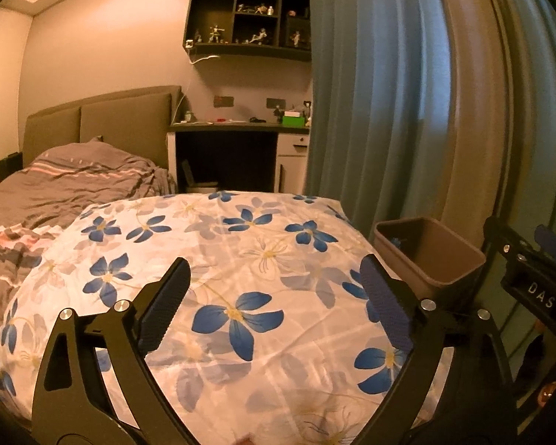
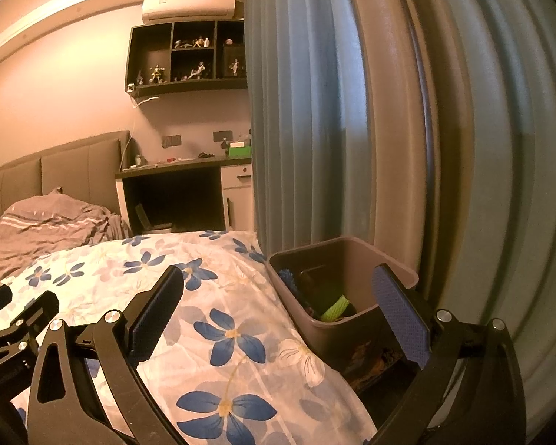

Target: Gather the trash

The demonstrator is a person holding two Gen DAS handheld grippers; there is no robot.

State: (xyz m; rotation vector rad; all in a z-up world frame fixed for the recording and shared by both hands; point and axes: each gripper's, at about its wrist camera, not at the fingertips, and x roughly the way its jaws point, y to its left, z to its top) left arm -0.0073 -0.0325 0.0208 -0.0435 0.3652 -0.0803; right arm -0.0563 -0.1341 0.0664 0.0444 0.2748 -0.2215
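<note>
A brown bin (image 2: pixel 343 296) stands beside the flowered bedspread (image 2: pixel 218 319), against the blue curtain (image 2: pixel 307 111), holding a blue item (image 2: pixel 289 278) and a yellow-green item (image 2: pixel 335 307). The left gripper (image 1: pixel 274 304) and right gripper (image 2: pixel 278 315) both gape wide, empty.

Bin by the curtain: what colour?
Brown bin, plain; clearest in the right wrist view.

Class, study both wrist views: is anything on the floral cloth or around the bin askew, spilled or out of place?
Nothing stands out. The white cloth with blue flowers lies bare of litter, the brown plastic bin stands upright beside it with a lime-green item inside, and nothing has spilled. Left gripper and right gripper are open and empty.
</note>
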